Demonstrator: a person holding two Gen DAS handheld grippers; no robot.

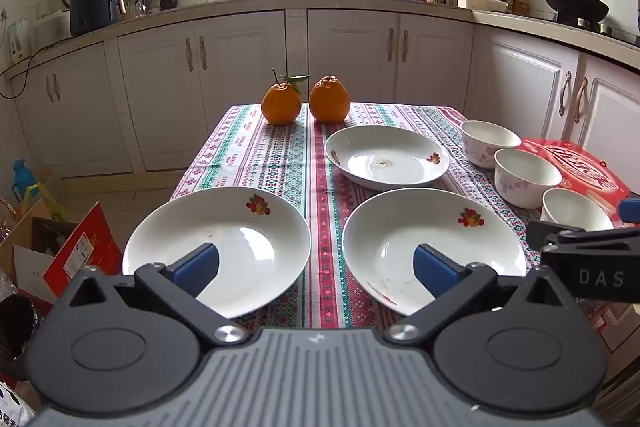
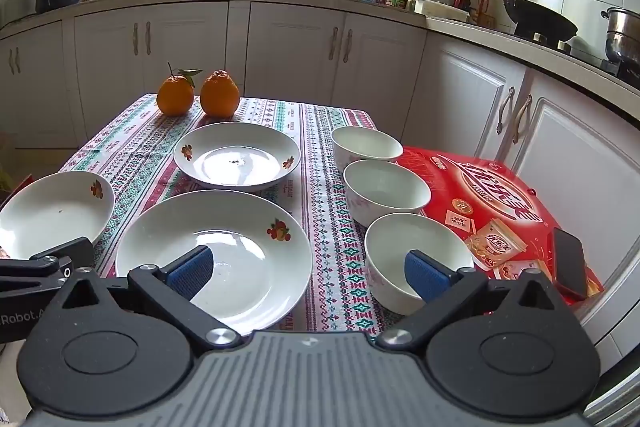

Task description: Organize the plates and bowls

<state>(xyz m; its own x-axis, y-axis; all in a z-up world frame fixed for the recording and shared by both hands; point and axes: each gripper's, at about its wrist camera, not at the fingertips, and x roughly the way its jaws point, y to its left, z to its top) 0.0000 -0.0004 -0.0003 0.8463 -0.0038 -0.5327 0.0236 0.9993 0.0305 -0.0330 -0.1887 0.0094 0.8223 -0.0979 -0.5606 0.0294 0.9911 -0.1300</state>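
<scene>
Three white plates with fruit prints lie on the patterned tablecloth: a near left plate [image 1: 224, 247] [image 2: 52, 211], a near right plate [image 1: 432, 247] [image 2: 216, 255] and a far plate [image 1: 386, 157] [image 2: 238, 155]. Three white bowls stand in a row on the right: far [image 1: 488, 143] [image 2: 366, 147], middle [image 1: 526, 177] [image 2: 386, 191], near [image 1: 576, 211] [image 2: 416, 259]. My left gripper [image 1: 316, 269] is open and empty, above the near edge between the two near plates. My right gripper [image 2: 308, 273] is open and empty, between the near right plate and the near bowl.
Two oranges [image 1: 304, 101] [image 2: 198, 95] sit at the table's far edge. A red snack box [image 2: 500, 203] with a phone [image 2: 570, 267] on it lies right of the bowls. Boxes [image 1: 60, 251] stand on the floor to the left. White cabinets [image 1: 352, 55] lie beyond.
</scene>
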